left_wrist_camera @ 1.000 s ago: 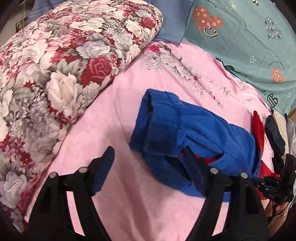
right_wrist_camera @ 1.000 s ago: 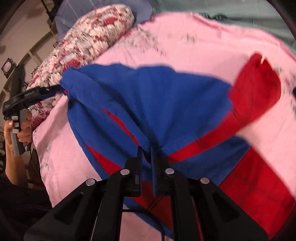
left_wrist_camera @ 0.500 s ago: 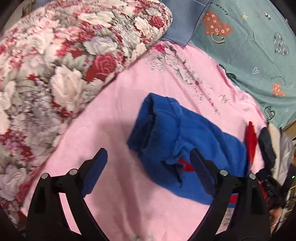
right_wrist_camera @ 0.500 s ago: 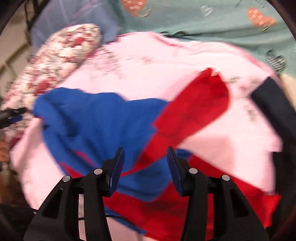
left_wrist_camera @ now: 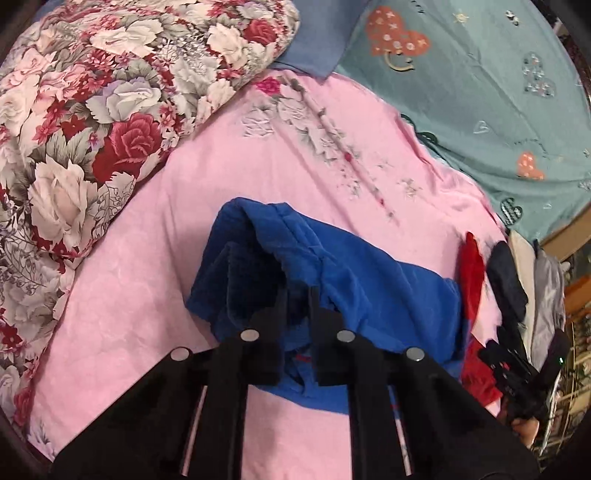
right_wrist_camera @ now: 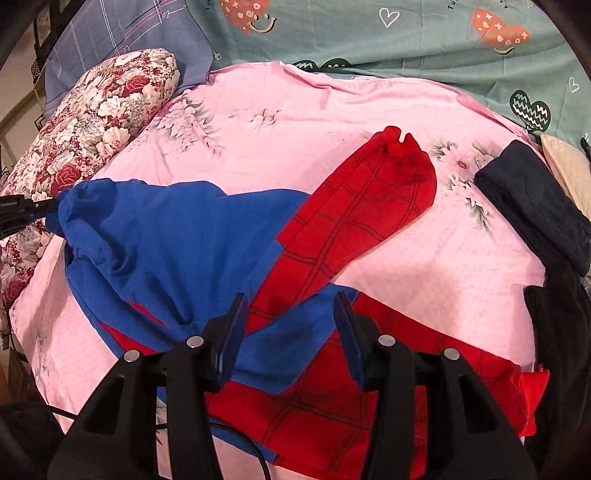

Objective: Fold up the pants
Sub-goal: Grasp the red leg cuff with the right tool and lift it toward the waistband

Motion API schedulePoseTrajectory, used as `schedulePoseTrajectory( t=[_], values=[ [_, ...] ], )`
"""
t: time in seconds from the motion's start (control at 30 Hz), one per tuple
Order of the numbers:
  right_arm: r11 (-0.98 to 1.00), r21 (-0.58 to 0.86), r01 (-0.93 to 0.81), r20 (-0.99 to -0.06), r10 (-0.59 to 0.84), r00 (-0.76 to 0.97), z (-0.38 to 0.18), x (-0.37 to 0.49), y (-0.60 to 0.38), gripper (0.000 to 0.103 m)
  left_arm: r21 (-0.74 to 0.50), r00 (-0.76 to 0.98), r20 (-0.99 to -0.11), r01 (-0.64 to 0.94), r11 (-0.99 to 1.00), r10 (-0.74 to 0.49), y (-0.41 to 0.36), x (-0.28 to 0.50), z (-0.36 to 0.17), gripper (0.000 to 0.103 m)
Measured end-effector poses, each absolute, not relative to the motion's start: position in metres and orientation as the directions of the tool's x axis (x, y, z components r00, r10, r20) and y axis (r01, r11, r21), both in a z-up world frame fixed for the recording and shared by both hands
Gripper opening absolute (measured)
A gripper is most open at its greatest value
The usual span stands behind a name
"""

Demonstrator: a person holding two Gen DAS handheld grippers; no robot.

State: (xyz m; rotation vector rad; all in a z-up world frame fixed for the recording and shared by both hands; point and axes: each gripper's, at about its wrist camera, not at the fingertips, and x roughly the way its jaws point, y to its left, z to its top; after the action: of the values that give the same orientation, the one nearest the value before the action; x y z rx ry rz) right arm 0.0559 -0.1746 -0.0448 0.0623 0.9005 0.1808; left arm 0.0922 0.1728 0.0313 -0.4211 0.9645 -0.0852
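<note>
The pants (right_wrist_camera: 207,243) are blue at the waist with red web-patterned legs (right_wrist_camera: 362,206) and lie crumpled on the pink bedsheet (right_wrist_camera: 280,110). In the left wrist view the blue waist end (left_wrist_camera: 332,269) bunches up right in front of my left gripper (left_wrist_camera: 297,295), which is shut on the blue waistband fabric. My right gripper (right_wrist_camera: 290,314) is open and empty, hovering over the spot where the blue part meets the red legs. The left gripper shows at the far left of the right wrist view (right_wrist_camera: 22,212), at the waist.
A floral quilt (left_wrist_camera: 92,103) lies rolled along the left side. A teal heart-print sheet (right_wrist_camera: 406,40) and a blue pillow (right_wrist_camera: 122,33) lie at the back. A folded dark garment (right_wrist_camera: 535,210) and other clothes sit on the right edge.
My left gripper moved in and closed on the blue waistband. My right gripper let go of the pants, opened, and the legs dropped flat on the sheet.
</note>
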Motion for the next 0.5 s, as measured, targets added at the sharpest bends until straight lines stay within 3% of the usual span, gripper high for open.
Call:
schedulePoseTrajectory(
  t=[0.13, 0.23, 0.33, 0.5],
  values=[
    [0.979, 0.115, -0.166, -0.762, 0.194, 0.618, -0.038, 0.056, -0.167, 0.049, -0.414, 0.619, -0.726, -0.047, 0.909, -0.299, 0.199, 0.079, 0.058, 0.010],
    [0.979, 0.125, -0.160, -0.766, 0.198, 0.611, -0.039, 0.063, -0.168, 0.049, -0.343, 0.581, -0.779, -0.080, 0.936, -0.236, 0.203, 0.078, 0.051, 0.012],
    [0.986, 0.150, -0.068, -0.788, 0.161, 0.594, -0.044, 0.075, -0.182, 0.054, -0.263, 0.520, -0.837, -0.107, 0.959, -0.171, 0.209, 0.074, 0.028, 0.014],
    [0.978, 0.171, 0.116, -0.806, 0.072, 0.588, -0.038, 0.102, -0.224, 0.056, -0.311, 0.498, -0.851, -0.215, 0.926, -0.170, 0.233, 0.065, 0.012, 0.018]
  ],
)
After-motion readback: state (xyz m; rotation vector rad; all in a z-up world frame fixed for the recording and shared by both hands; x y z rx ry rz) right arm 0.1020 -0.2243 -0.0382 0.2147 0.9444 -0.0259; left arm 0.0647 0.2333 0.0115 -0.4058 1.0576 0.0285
